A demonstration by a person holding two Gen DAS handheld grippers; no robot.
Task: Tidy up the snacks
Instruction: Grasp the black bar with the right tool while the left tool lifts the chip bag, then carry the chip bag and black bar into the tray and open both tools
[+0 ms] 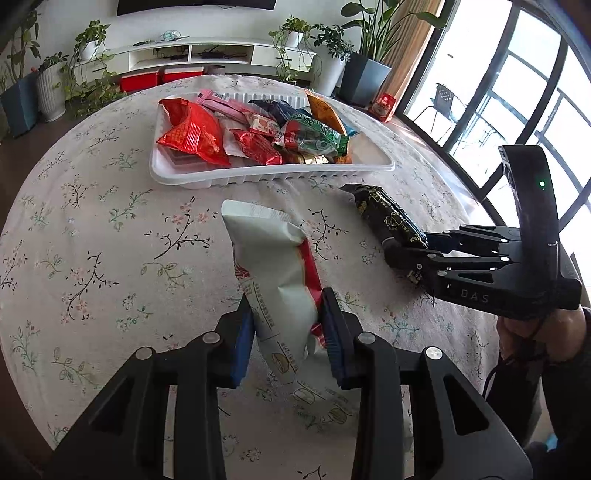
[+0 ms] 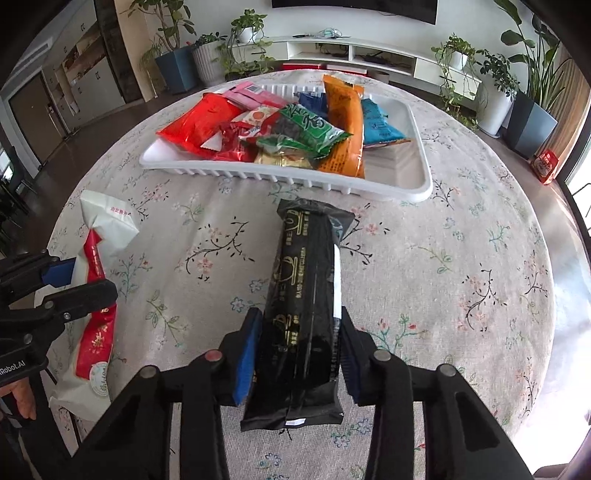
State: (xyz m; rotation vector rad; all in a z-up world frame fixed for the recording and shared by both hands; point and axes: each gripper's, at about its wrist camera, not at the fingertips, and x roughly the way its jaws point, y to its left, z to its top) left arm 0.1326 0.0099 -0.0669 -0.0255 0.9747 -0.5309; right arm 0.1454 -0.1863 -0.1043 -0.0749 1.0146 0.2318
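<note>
My left gripper [image 1: 288, 339] is shut on a white snack bag with a red stripe [image 1: 271, 266], its blue pads pressing both sides; the same white bag [image 2: 107, 236] shows at the left of the right wrist view. My right gripper [image 2: 297, 354] is shut on a long black snack pack with gold print [image 2: 306, 291], which points toward the tray. That black pack [image 1: 388, 214] and the right gripper [image 1: 402, 251] appear at the right of the left wrist view. A white plastic tray [image 1: 373, 168] [image 2: 421, 184] lies beyond both, holding several coloured snack packets.
The round table carries a floral cloth [image 1: 110, 240] [image 2: 461, 277]. The right end of the tray is bare. Beyond the table stand potted plants [image 2: 243, 29], a white TV cabinet [image 1: 207, 51] and tall windows [image 1: 517, 110]. A red box [image 2: 545, 164] sits on the floor.
</note>
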